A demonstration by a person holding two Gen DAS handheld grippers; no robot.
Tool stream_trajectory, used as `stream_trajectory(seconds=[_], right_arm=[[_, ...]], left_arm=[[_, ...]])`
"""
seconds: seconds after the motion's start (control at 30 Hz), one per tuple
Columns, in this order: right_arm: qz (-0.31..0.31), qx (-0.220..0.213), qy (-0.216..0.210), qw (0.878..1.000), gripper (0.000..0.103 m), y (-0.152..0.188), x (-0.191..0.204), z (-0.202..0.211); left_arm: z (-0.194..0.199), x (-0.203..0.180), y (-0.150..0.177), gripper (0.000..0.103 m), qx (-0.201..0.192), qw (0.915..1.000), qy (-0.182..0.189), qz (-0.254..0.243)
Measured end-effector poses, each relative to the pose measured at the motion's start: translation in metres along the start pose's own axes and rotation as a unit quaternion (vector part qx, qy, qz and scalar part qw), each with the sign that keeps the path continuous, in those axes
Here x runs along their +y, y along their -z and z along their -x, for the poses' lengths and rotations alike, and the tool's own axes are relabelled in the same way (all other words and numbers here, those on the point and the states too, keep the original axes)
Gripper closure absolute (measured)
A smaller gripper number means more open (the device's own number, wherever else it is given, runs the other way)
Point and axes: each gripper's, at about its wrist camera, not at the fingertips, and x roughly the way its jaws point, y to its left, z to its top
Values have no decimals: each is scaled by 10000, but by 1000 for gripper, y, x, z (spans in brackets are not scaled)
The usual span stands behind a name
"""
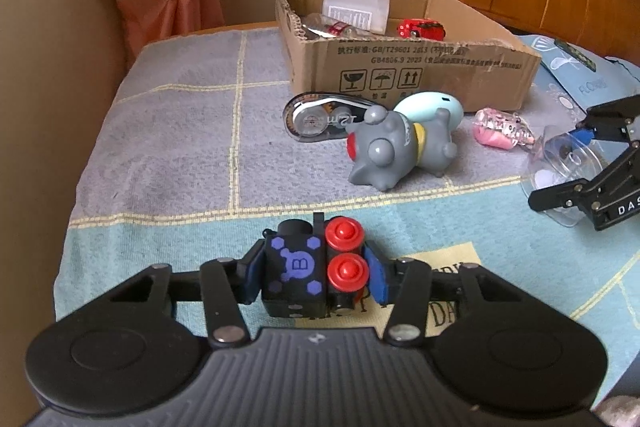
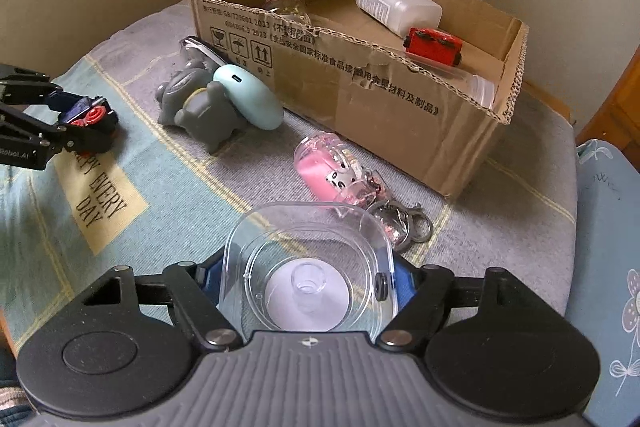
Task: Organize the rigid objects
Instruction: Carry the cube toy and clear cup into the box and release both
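The left gripper (image 1: 314, 273) is squeezed tight on a black block toy (image 1: 310, 267) with red knobs, low over the towel (image 1: 160, 131). The right gripper (image 2: 306, 285) is squeezed tight on a clear plastic case (image 2: 308, 267). A gray toy animal (image 1: 394, 147) and a pink keychain (image 2: 340, 175) lie near the cardboard box (image 2: 400, 99). A red toy car (image 2: 434, 45) and a white bottle (image 2: 396, 7) sit inside the box.

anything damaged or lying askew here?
The cardboard box has a torn, ragged top edge along its front wall. The grey toy figure lies tipped on its side on the cloth, against the light-blue oval object. Nothing looks spilled.
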Motion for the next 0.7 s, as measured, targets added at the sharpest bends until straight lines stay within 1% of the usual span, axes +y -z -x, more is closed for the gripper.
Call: stream_trajectory(seconds=[0.1,0.23,0.47,0.6,0.7], right_arm=[[1,-46,-70,10000,23,-1,0,9],[180,-144,-29,9997,23,-5,4,27],[450,-445,-68,9980,23,-27,7,55],[529,-748,-19,9958,23,-49,4,67],[531,-909,38,9944,23,-67,-1,68]], left_arm=[[4,-1,-4,54,61,9999,39,-84],[15,-3,-14,54,103,9994,134,-294],[33,-8,-42,54,105,9974,326,-629],[42,-10,-65,54,-160,9964,397,-727],[44,-11,-90,54,-319,9950,487,-813]])
